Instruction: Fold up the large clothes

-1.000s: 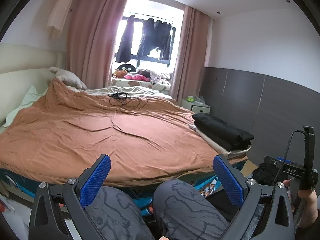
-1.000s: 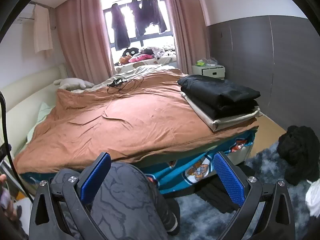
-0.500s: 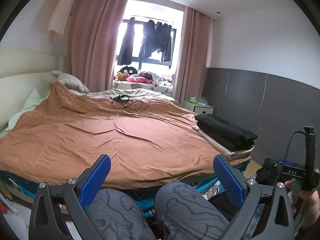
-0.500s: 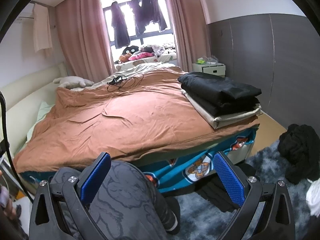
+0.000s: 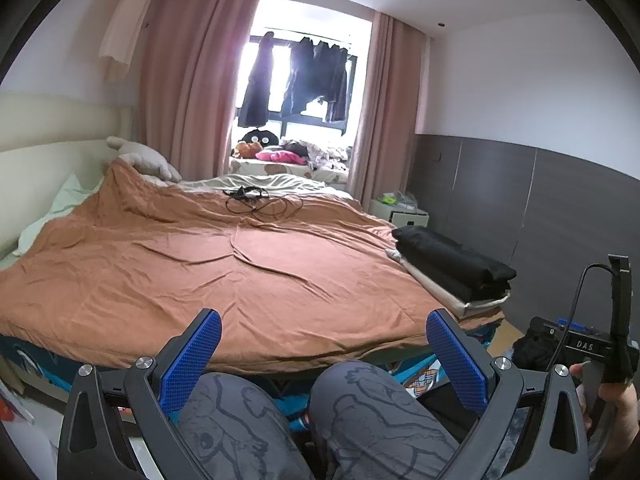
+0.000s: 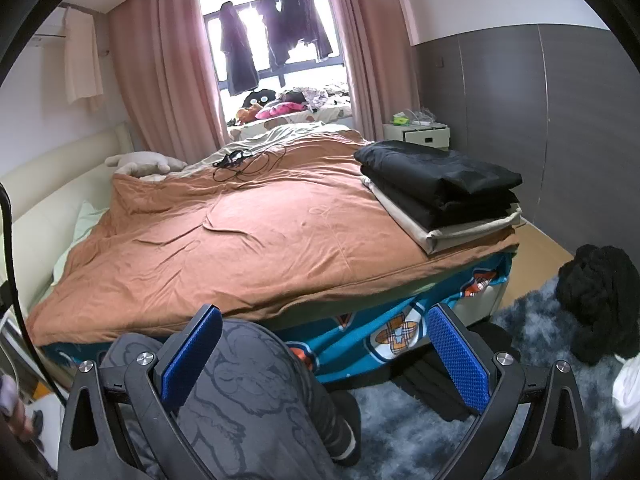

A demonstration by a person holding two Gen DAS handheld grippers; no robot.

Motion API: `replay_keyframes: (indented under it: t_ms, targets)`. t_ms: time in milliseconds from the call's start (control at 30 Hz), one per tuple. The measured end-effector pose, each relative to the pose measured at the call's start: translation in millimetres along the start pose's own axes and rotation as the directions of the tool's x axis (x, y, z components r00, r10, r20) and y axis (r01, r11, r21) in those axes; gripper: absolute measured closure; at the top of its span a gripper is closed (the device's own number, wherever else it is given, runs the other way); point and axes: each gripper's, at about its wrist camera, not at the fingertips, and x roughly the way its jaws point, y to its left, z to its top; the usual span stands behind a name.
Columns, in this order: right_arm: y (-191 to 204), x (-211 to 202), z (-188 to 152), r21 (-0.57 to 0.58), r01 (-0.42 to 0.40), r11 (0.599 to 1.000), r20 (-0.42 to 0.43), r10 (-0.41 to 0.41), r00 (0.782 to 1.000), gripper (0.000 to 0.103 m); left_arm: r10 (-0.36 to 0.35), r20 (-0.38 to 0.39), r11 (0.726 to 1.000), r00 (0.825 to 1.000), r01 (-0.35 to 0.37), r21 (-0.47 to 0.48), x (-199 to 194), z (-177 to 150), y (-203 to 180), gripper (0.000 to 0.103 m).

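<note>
A bed (image 5: 240, 272) carries a folded stack (image 6: 440, 188); knees (image 5: 360, 412) sit before both spread, empty claws: left claw (image 5: 324, 354), right claw (image 6: 326, 354).

Rust-brown bedspread (image 6: 248, 232), black folded clothes (image 6: 440, 176) on a beige layer, teal patterned sheet (image 6: 392, 332) (cartoon print), pink curtains (image 6: 168, 64), blue fingers (image 6: 192, 356).

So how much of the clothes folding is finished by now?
Done: a folded stack of black and beige clothes sits on the bed's corner. In hand: nothing; the left gripper and right gripper are open and empty. Left: apparently the crumpled black garment on the grey rug.
</note>
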Motion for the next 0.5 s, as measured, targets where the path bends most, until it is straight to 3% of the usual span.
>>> replay_keyframes:
  t_ms: [500]
  targets:
    - [-1.6, 0.3, 0.2, 0.0, 0.001, 1.0, 0.001, -0.001, 1.0, 0.0, 0.009, -0.005, 1.0, 1.0, -0.009, 0.002, 3.4, 0.3, 3.4, 0.0]
